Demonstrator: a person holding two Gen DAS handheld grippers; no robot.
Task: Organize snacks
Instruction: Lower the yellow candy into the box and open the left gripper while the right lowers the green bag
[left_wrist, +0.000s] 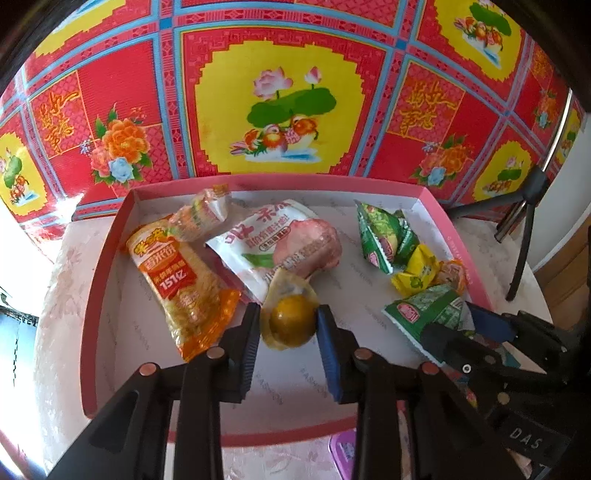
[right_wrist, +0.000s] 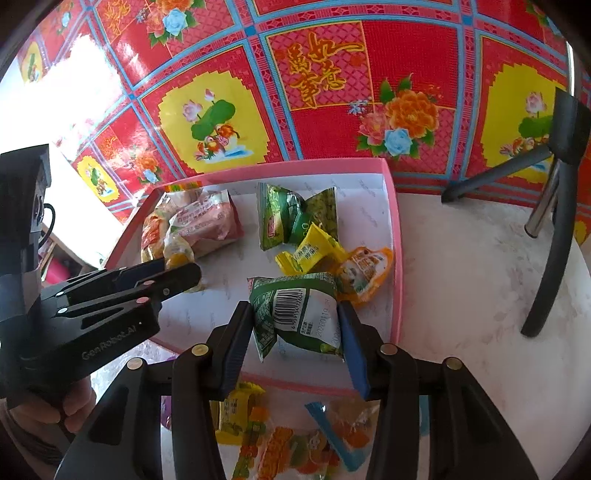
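The green packet (right_wrist: 301, 314), barcode side up, is pinched between the fingers of the right gripper (right_wrist: 295, 325) near the pink box's (right_wrist: 397, 258) front right corner. The left gripper (left_wrist: 288, 325) pinches a small clear pouch with a yellow ball inside (left_wrist: 291, 323), near the middle of the front edge. Both wrappers look glossy and puffy, so either could slip or burst if squeezed harder. Beyond lie an orange packet (left_wrist: 177, 280), a white-and-pink bag (left_wrist: 280, 243) and yellow sweets (left_wrist: 417, 273). More sweets (right_wrist: 273, 443) wait outside the box's front edge.
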